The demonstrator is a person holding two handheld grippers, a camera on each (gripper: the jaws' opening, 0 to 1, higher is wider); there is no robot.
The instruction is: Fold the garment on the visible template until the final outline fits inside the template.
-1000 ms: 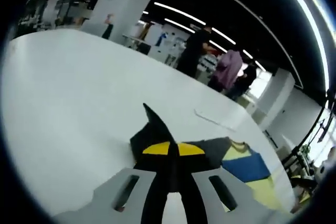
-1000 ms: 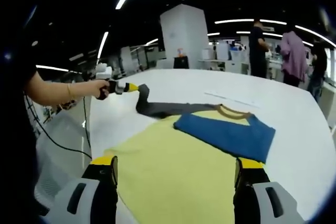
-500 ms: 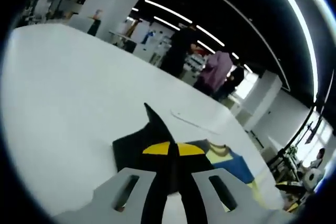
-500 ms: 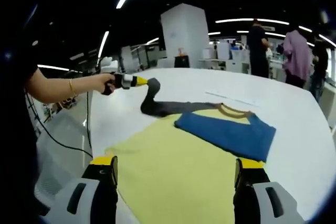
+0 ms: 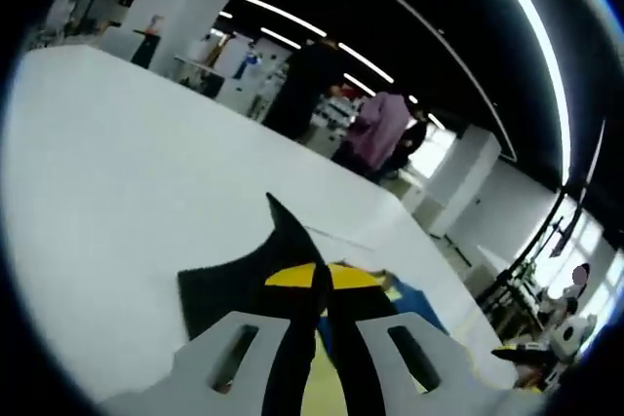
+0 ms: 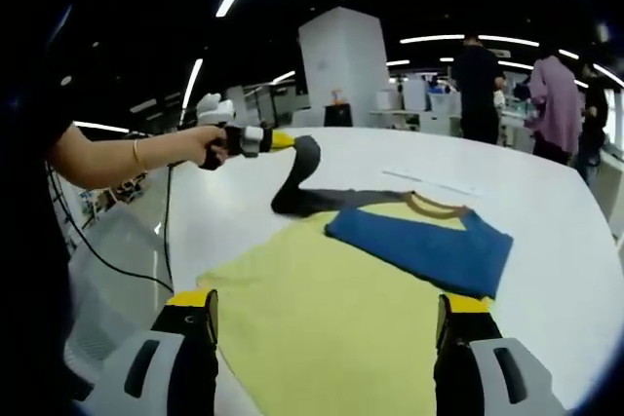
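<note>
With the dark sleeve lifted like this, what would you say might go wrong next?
The left gripper pinches only the tip of the dark grey sleeve, so the cloth may slip out mid-fold. The right gripper hangs open over the yellow body, pinning nothing, so pulling the sleeve could drag the shirt across the white table and disturb the folded blue sleeve.

Left hand-held gripper point(image 6: 283, 140) clamped, raised at arm's length; right hand-held gripper point(image 6: 327, 323) wide apart.

The left tool point(image 5: 322, 284) pinches a dark sleeve point(image 5: 219, 289) above the white table point(image 5: 117, 172).
</note>
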